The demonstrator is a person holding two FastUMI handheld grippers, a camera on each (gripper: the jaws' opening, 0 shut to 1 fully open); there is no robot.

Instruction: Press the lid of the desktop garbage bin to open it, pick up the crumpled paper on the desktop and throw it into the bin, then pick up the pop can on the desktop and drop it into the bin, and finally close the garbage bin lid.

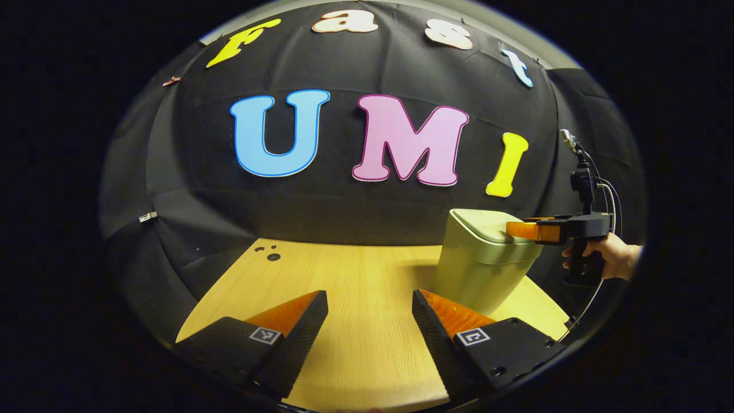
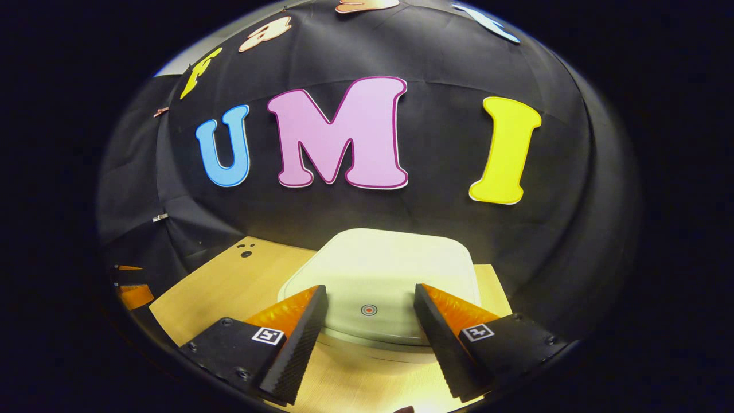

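1. Left gripper view: the left gripper [image 1: 370,324] hangs low over the wooden table [image 1: 355,275]. Its fingers stand wide apart, and between them I see only bare wood, so it holds nothing and touches nothing. The garbage bin [image 1: 479,267] stands to the right on the table, with its lid [image 1: 487,225] down and flat. The right gripper [image 1: 524,229] is held by a hand [image 1: 610,255] at the level of the lid, its tips over the lid's right edge. From this side I cannot tell if they touch the lid.

2. Right gripper view: the right gripper [image 2: 370,318] looks down on the lid [image 2: 381,269], which lies closed. Its fingers are wide open and hold nothing. A small round mark [image 2: 369,310] on the lid sits just between them.

3. My judgement: the closed lid with the gripper above fits two stages, pressing it to open, or having just closed it at the end. I see no crumpled paper and no pop can on the parts of the table in view, so I cannot decide between them.
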